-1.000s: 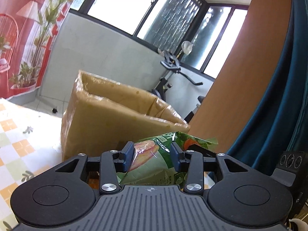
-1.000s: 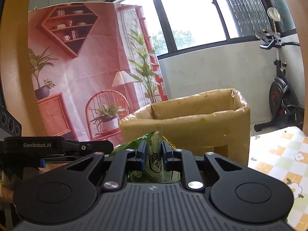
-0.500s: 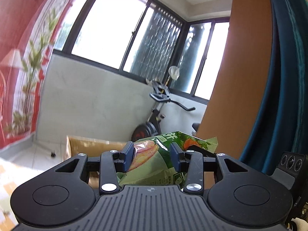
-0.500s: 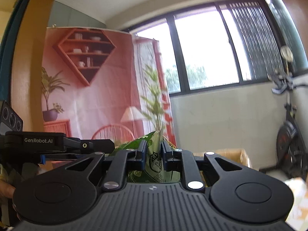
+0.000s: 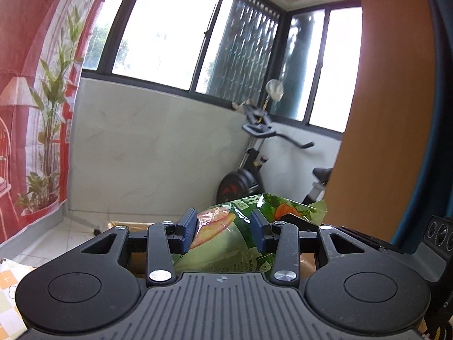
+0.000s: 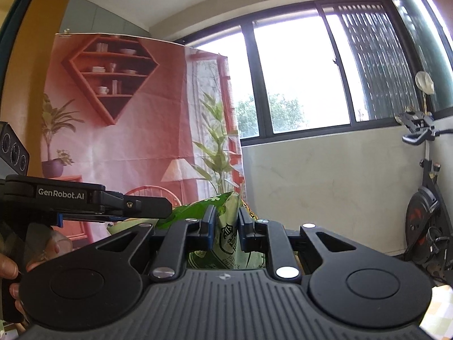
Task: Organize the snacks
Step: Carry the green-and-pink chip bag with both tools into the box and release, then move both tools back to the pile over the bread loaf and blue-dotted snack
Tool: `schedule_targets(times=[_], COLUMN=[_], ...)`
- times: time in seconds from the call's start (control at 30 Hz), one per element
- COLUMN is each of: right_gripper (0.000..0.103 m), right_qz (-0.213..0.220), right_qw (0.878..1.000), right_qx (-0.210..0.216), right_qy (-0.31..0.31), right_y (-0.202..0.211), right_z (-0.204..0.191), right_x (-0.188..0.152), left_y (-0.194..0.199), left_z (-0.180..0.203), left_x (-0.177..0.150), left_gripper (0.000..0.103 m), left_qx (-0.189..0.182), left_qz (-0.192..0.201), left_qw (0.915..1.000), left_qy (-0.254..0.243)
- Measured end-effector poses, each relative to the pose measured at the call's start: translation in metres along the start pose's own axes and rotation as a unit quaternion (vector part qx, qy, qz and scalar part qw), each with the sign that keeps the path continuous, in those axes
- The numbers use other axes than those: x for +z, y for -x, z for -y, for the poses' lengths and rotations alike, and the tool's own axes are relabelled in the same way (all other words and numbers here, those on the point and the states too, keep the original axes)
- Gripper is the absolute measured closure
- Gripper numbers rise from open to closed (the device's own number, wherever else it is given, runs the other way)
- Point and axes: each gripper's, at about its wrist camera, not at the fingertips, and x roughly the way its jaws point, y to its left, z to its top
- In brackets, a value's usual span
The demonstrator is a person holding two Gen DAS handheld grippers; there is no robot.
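A green snack bag (image 5: 226,240) with a picture of chips is held up in the air between both grippers. My left gripper (image 5: 223,229) is shut on its one end, jaws pressed on the bag's sides. My right gripper (image 6: 225,226) is shut tightly on the other end of the same bag (image 6: 226,232). The left gripper's body (image 6: 85,201) shows at the left in the right wrist view. Only the top rim of the cardboard box (image 5: 127,223) shows, low behind the left fingers.
An exercise bike (image 5: 254,164) stands by the wall under the windows. A pink printed backdrop (image 6: 119,130) hangs on the left. A wooden panel (image 5: 382,113) rises on the right. A corner of the checked tablecloth (image 5: 8,280) shows bottom left.
Both grippers rose with the bag and tilted up. The cardboard box dropped from filling the middle of both views to a sliver below the fingers.
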Motion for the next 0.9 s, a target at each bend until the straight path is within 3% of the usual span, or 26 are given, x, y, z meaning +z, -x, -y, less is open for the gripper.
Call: schedule_targets(times=[0.3,0.43,0.5,0.67,0.9], right_gripper=[0.085,0.079,0.067,0.054,0.053], right_qz=[-0.052,-0.125,-0.144,-0.143,-0.121], right_qw=[0.998,0.99,0.986,0.984,0.987], right_qx=[-0.008,-0.014,-0.03,-0.053,-0.075], right_qy=[-0.024,-0.059,-0.075,-0.09,-0.08], right_y=[-0.033,-0.05,-0.053,-0.044,-0.012], right_z=[0.03,0.044,0.05,0.058,0.05], right_x=[-0.036,-0.053,-0.059,-0.054,-0.047], left_y=[-0.033,-0.036,-0.029,-0.008,0.022], left_z=[-0.023,-0.032,-0.039,-0.046,-0.05], left_x=[-0.018,-0.021,-0.02,-0.021,-0.026], left_gripper=[0.059,0.034,0.033,0.033,0.033], left_qx=[0.027,0.079,0.076,0.084,0.086], left_qz=[-0.067,-0.083,-0.081,-0.089,-0.098], left_qw=[0.9974,0.9934,0.9937,0.9923,0.9907], left_qy=[0.005,0.007,0.012,0.016,0.038])
